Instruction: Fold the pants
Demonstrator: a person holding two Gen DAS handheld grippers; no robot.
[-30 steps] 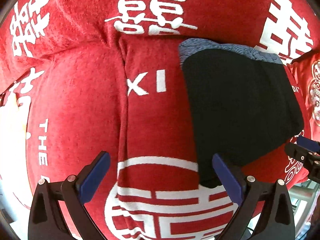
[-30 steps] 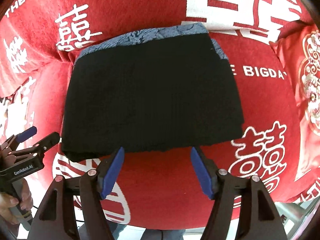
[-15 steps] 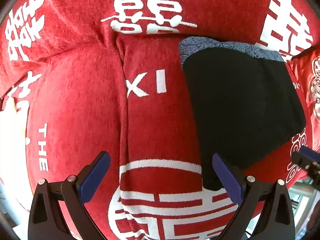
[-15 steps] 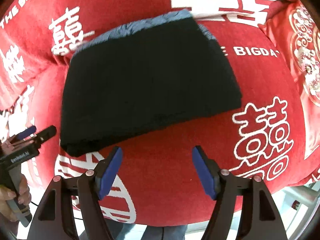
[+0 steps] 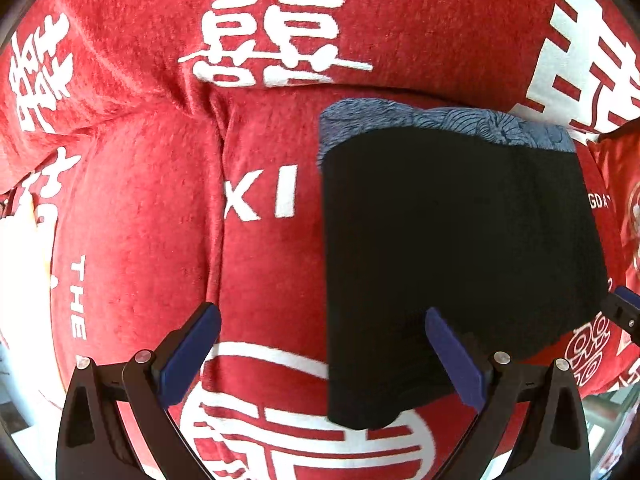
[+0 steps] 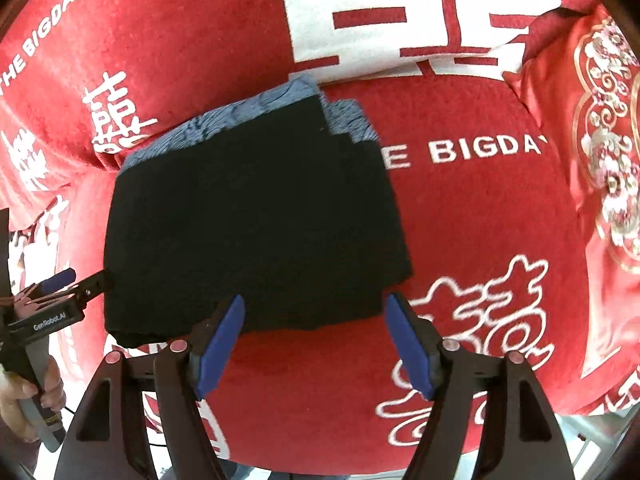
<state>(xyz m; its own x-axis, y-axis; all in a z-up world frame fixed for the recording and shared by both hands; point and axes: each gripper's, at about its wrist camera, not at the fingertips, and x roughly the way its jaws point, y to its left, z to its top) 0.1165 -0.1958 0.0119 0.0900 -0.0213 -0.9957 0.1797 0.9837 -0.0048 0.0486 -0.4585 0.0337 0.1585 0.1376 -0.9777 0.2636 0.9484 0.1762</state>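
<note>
The folded black knit pants, blue patterned lining at the far edge, lay on the red plush cover with white lettering. Left gripper and right gripper were spread, apparently empty.

Black folded fabric pants with a blue patterned lining lie on a red plush sofa cover; the right claw gapes just below them, the left claw at their left edge.
</note>
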